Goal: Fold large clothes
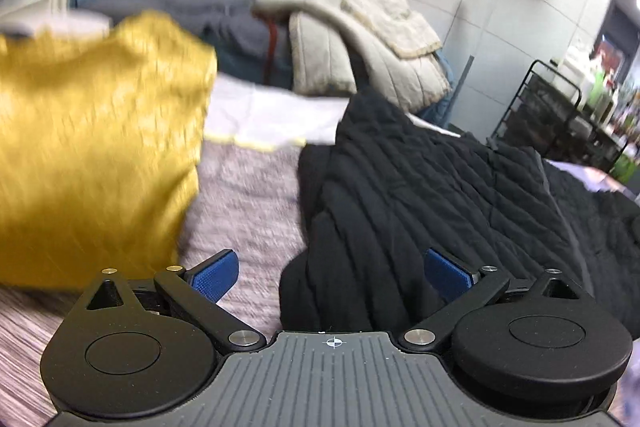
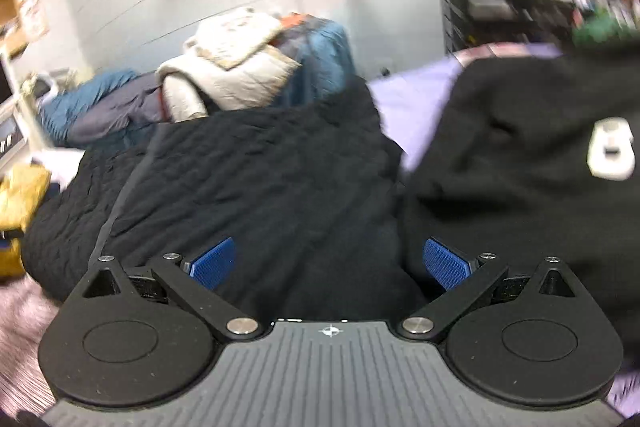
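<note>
Hovering over black quilted coat | left gripper jaws apart, empty | right gripper jaws apart, coat between

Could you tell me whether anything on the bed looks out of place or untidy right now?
The black quilted coat lies rumpled and unfolded across the bed, and a heap of other garments is piled behind it.

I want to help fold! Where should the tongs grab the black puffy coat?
Probably the black quilted coat's near edge, a thick rounded fold just ahead of the open left tongs. Come straight from the near side, low over the bedcover.
</note>
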`<state>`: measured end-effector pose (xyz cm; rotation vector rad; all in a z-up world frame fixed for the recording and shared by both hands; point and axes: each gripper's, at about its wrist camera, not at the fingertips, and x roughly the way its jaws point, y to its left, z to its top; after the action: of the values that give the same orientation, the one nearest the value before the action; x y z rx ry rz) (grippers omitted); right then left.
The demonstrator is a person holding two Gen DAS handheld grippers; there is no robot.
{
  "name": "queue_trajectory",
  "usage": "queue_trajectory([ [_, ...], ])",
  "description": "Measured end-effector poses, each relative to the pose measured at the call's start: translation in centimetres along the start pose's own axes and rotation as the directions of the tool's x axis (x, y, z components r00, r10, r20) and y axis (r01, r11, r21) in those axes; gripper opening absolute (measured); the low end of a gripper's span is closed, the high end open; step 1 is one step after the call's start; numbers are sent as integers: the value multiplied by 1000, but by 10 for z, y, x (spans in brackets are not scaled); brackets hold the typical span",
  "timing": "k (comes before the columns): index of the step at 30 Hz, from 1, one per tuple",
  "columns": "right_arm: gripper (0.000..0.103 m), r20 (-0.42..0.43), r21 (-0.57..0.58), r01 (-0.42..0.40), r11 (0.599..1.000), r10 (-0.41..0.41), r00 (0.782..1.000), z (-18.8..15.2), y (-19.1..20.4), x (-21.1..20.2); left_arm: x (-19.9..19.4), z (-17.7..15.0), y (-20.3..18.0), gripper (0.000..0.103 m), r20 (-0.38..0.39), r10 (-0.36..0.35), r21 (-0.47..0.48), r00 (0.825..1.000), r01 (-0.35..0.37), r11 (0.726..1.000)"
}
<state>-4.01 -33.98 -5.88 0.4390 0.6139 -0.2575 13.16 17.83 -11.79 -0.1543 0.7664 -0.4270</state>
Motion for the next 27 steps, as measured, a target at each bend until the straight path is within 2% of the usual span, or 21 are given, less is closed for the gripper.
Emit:
queue_trajectory([
  [5, 99, -67, 148, -67, 987, 78, 995, -8, -22, 13, 31, 2, 14, 103, -89, -81, -120, 993, 70, 990],
  [9, 98, -126, 290, -120, 949, 163, 979, -13, -37, 36, 54, 4, 19, 103, -126, -138, -159, 982, 117, 980],
  [12, 99, -111, 366, -158, 917, 211, 971, -17, -43, 50, 68, 10, 20, 103, -146, -164, -180, 976, 137, 974],
  [16, 99, -89, 390, -203, 898, 256, 962, -11, -44, 66, 86, 17, 16, 103, -173, -178, -177, 969, 147, 973],
  [19, 99, -96, 361, -199, 911, 248, 964, -3, -39, 79, 100, 22, 12, 103, -171, -174, -185, 970, 142, 973],
  [22, 98, -101, 339, -188, 922, 234, 967, 2, -35, 89, 107, 27, 1, 103, -176, -151, -149, 973, 125, 981],
  [25, 89, -102, 315, -164, 935, 205, 973, 4, -30, 95, 106, 29, -9, 103, -180, -118, -102, 977, 101, 990],
  [27, 80, -102, 296, -150, 943, 188, 977, 4, -27, 95, 105, 30, -13, 103, -176, -107, -83, 978, 94, 992],
])
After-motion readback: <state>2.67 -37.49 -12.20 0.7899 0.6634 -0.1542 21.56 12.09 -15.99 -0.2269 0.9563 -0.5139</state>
